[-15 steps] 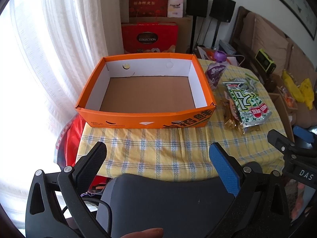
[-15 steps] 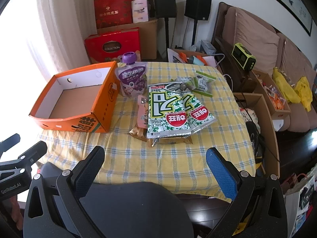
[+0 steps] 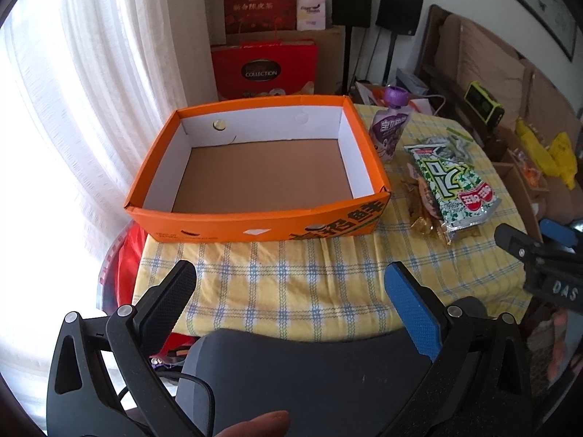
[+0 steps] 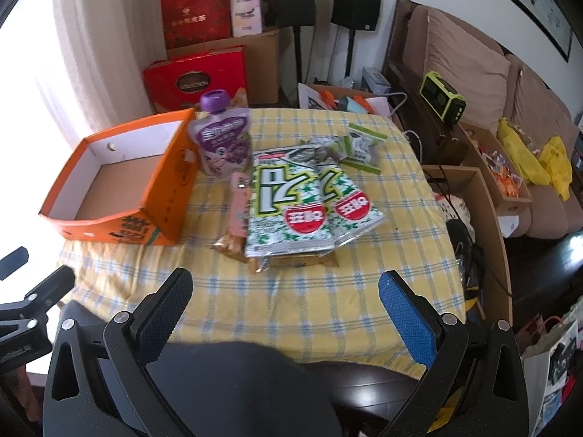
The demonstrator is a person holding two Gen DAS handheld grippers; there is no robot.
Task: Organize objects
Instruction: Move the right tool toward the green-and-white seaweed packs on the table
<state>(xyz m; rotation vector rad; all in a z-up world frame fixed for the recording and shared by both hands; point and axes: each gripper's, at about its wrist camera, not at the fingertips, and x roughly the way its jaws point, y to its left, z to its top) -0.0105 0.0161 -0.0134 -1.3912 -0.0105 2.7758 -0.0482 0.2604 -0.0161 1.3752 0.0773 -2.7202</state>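
Observation:
An empty orange cardboard box sits at the left of the yellow checked table. To its right a purple-capped drink pouch stands upright. Beside it lie two green-and-white snack bags, a pink stick pack, golden wrappers and small green packets. My left gripper is open over the table's near edge, in front of the box. My right gripper is open, nothing between its fingers, short of the snacks.
A dark chair back rises at the near table edge. Red gift boxes, cardboard cartons and two black speakers stand behind the table. A sofa and open cartons line the right side; white curtains hang at left.
Both views have shifted only slightly; the grippers stay open and no object on the table has moved.

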